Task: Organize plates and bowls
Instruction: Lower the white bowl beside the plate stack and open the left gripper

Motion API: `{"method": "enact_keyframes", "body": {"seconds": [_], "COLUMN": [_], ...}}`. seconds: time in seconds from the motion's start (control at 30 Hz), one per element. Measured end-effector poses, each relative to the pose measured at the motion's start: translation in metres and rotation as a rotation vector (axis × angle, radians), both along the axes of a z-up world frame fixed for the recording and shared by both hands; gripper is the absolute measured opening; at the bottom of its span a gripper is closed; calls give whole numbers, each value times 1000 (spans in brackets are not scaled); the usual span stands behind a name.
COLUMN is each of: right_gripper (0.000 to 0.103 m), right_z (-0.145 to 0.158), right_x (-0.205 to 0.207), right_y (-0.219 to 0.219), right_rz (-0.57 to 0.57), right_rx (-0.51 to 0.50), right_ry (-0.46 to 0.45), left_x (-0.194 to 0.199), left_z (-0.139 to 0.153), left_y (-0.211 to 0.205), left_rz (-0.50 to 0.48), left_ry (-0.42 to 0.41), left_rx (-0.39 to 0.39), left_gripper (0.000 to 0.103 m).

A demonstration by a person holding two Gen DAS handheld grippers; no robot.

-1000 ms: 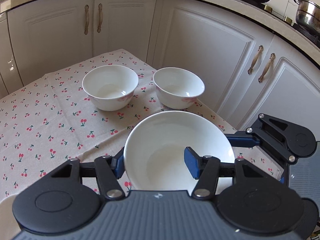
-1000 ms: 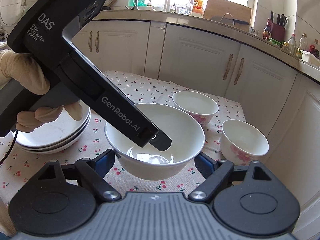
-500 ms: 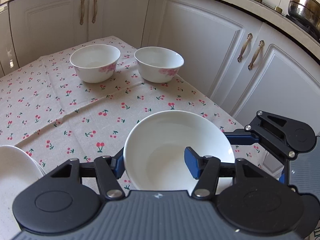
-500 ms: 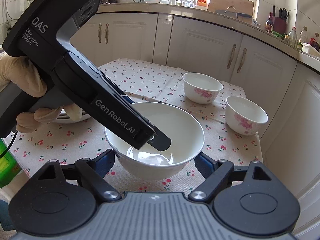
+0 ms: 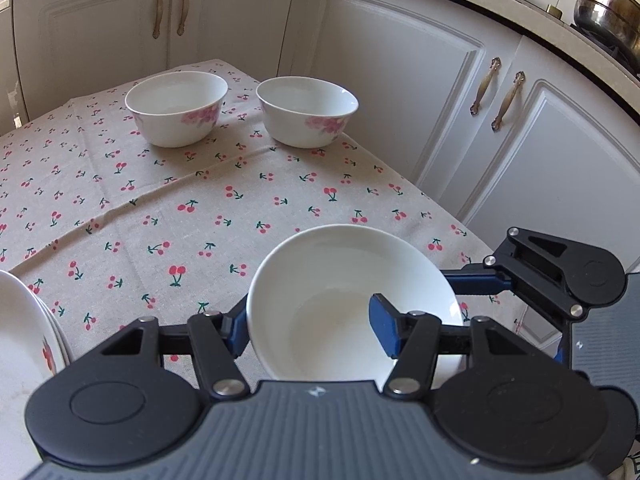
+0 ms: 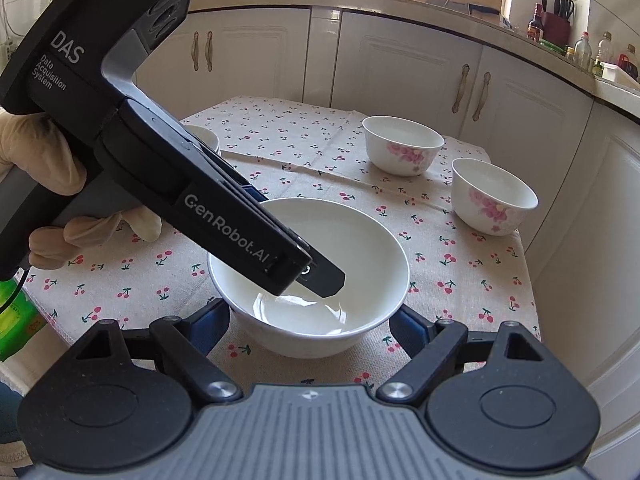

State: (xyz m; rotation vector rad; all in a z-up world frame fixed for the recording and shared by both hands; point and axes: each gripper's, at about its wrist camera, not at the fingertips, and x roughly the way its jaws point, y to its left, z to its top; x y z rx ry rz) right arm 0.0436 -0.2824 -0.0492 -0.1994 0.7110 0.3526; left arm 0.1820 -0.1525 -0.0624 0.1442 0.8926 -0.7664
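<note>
A large white bowl point(image 5: 352, 304) is gripped by the left gripper point(image 5: 310, 324), its jaws closed on the bowl's wall with one blue pad outside the rim and the other inside. The right gripper point(image 6: 310, 328) is seen in its own view with jaws standing apart on either side of the same bowl point(image 6: 316, 320), the pads not pressing on it. Only the right wrist view shows the gloved hand point(image 6: 44, 176) that holds the left tool, and that the bowl is just above the cherry-print tablecloth point(image 6: 300, 148). Only the left wrist view shows a stack of plates point(image 5: 24, 340) at the left edge and a steel pot point(image 5: 608, 12) on the counter. Two small flowered bowls point(image 5: 176, 108) point(image 5: 307, 111) stand side by side near the table's far edge, seen in both views.
</note>
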Motion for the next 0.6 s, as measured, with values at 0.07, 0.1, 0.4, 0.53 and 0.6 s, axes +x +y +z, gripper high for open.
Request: {"method": "enact_keyframes", "body": {"seconds": [0.07, 0.1, 0.4, 0.53, 0.6], "right_gripper": [90, 90, 96, 103, 103], "right_z": [-1, -1, 1, 9, 12], "right_x": [-1, -1, -3, -10, -13], "right_y": [0, 0, 0, -1, 0], "right_rz": [-3, -4, 0, 7, 6], "right_rx": [1, 2, 15, 38, 33], "right_ry": [1, 0, -9, -38, -46], "left_x": [-1, -1, -5, -10, -12], "left_z": [0, 0, 1, 12, 18], "left_y": [0, -1, 0, 3, 5], "left_rz": [-5, -7, -19, -16, -19], "left_ry": [-2, -3, -7, -48, -58], "left_rx": [0, 1, -11, -20, -27], "left_gripper": [59, 59, 77, 91, 95]}}
